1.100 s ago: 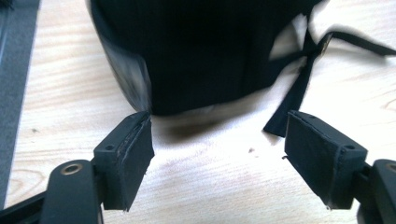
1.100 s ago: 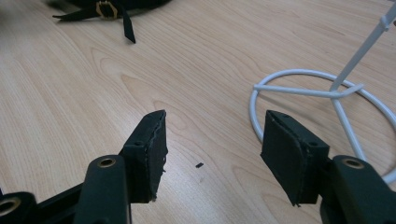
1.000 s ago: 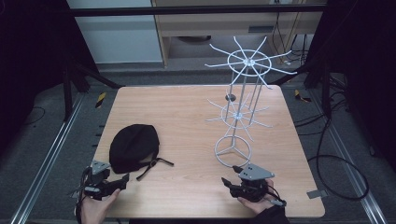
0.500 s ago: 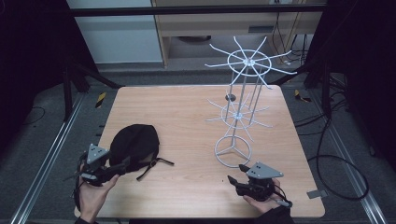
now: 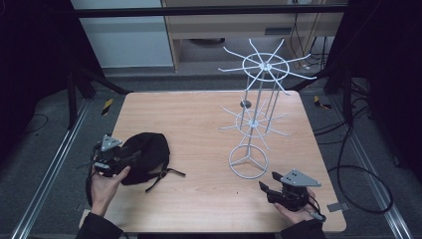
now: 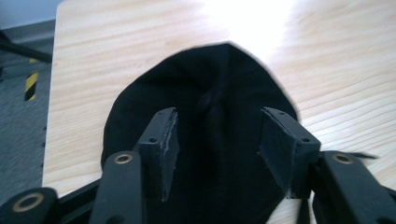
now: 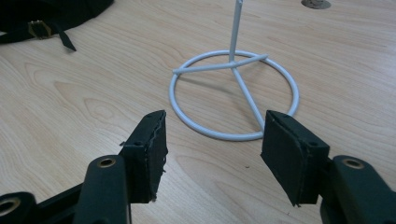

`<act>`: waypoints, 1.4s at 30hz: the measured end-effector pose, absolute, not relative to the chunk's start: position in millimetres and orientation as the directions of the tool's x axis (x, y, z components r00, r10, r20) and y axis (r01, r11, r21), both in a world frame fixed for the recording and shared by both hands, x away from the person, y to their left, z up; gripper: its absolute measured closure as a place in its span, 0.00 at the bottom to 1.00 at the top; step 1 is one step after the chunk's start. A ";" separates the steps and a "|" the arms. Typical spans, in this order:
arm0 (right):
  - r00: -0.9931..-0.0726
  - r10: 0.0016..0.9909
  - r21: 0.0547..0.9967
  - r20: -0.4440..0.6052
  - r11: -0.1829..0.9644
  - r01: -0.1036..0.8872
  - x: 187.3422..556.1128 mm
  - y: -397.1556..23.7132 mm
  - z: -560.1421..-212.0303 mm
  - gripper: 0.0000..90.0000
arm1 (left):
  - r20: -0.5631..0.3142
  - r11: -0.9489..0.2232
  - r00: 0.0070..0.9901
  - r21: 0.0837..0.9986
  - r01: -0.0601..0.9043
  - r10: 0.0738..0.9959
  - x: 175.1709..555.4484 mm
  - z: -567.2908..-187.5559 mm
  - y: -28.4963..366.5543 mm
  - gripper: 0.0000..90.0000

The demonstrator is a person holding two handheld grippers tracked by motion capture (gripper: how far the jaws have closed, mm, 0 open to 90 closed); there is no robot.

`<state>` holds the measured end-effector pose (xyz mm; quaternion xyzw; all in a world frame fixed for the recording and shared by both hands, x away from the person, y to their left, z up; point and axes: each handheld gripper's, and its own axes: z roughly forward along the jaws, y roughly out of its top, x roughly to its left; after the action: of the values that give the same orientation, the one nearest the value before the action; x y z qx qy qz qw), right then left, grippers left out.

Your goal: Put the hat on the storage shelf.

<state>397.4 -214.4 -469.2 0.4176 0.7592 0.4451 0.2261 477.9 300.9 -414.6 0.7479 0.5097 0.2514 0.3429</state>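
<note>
Black cap (image 5: pixel 144 158) lying at the near left of the wooden bench (image 5: pixel 199 114), left gripper (image 6: pixel 217 135) over its near edge, jaws just been closing with the fabric between them but pads apart from it, right gripper (image 7: pixel 212 149) spread wide at the near right, empty, just beside the white wire stand's ring base (image 7: pixel 233 95).

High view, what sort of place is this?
Probably a lab recording station: a lone wooden table in a black metal frame, cables trailing over grey carpet, and just a black cap and white wire rack.
</note>
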 end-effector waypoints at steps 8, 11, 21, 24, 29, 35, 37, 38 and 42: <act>-0.546 0.837 0.858 0.022 0.265 0.440 401.1 -215.9 -471.5 0.44 | -0.004 -0.255 0.368 0.715 0.651 0.930 491.1 -434.7 304.1 0.67; -0.542 0.840 0.857 0.022 0.263 0.442 401.8 -216.7 -471.9 0.44 | -0.009 -0.263 0.378 0.702 0.662 0.926 493.5 -436.1 303.5 0.77; -0.541 0.841 0.853 0.030 0.261 0.453 403.3 -218.1 -473.6 0.44 | -0.031 -0.257 0.378 0.683 0.684 0.925 496.1 -434.6 302.9 0.95; -0.542 0.840 0.853 0.032 0.259 0.453 403.5 -218.3 -473.7 0.44 | -0.036 -0.252 0.393 0.712 0.655 0.919 488.7 -425.4 301.4 0.95; -0.544 0.838 0.854 0.036 0.257 0.453 403.2 -218.1 -473.3 0.44 | -0.034 -0.250 0.433 0.774 0.581 0.901 473.7 -405.9 295.5 0.95; -0.541 0.841 0.852 0.028 0.263 0.453 404.1 -219.6 -474.2 0.44 | -0.019 -0.233 0.493 0.864 0.446 0.870 451.5 -373.5 284.6 0.96; -0.539 0.842 0.852 0.027 0.262 0.453 404.2 -220.3 -474.2 0.44 | -0.022 -0.222 0.517 0.886 0.406 0.856 444.0 -363.2 281.3 0.96; -0.537 0.843 0.853 0.035 0.255 0.456 403.9 -220.2 -473.9 0.44 | -0.023 -0.217 0.527 0.896 0.388 0.849 440.5 -358.5 279.7 0.96; -0.532 0.847 0.854 0.025 0.258 0.451 404.4 -221.6 -473.9 0.44 | -0.032 -0.200 0.575 0.920 0.336 0.817 428.6 -342.6 274.1 0.96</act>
<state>404.4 -221.6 -473.9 0.4270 0.7599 0.4341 0.2277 428.6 274.1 -342.6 0.7357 0.3920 0.2424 0.4963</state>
